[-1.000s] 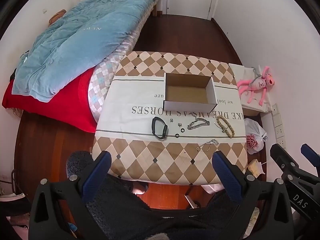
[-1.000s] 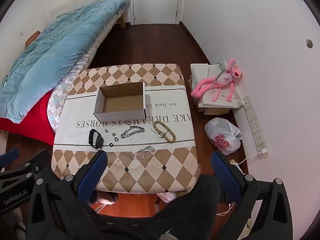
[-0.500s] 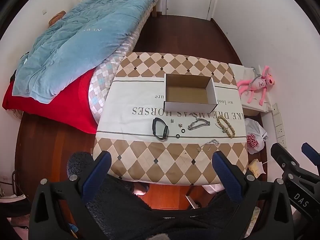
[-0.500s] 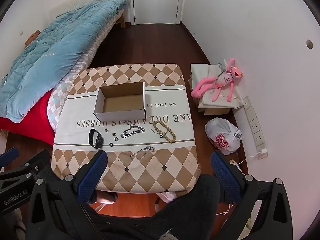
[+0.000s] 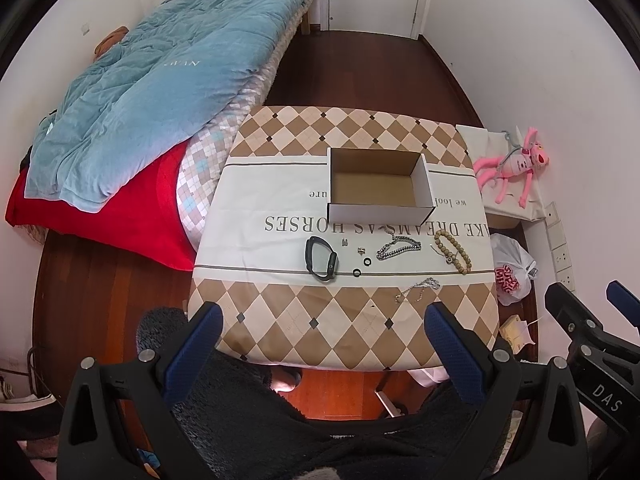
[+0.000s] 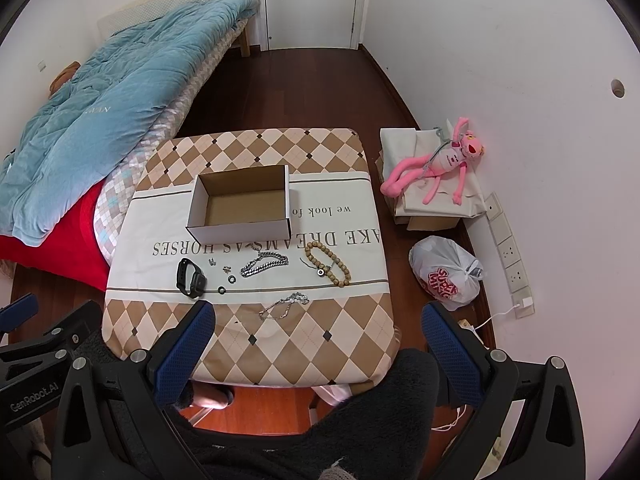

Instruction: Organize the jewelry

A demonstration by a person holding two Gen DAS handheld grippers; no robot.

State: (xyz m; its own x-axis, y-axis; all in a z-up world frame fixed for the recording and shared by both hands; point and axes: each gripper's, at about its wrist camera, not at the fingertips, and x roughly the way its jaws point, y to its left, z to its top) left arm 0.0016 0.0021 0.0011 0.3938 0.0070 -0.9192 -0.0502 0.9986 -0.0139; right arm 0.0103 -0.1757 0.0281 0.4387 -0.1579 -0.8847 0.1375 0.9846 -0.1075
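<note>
I hold both grippers high above the table (image 5: 280, 332), nothing yet moved: the box (image 5: 378, 184) near the table's middle sits with its floor bare, and every piece of jewelry lies on the cloth outside it. My left gripper (image 5: 320, 340) hangs over the near edge with its blue fingers (image 5: 200, 336) spread wide and nothing between them; my right gripper (image 6: 316, 336) does the same from its side, jaws apart and holding nothing. Just in front of the box, in a loose row from the left side towards the right edge, lie a black band (image 5: 321, 257), two small clasps or studs too tiny for me to name, two dark rings (image 5: 367, 261), a silver chain (image 5: 399, 247) and a bead bracelet (image 5: 454, 250). A second, thinner chain (image 5: 418, 288) lies apart, closer to the near edge. I judge the task at its very start, with all the pieces left to lift into the box. The tiny studs and rings look the hardest to pinch, and the chains may drape and snag on the cloth
</note>
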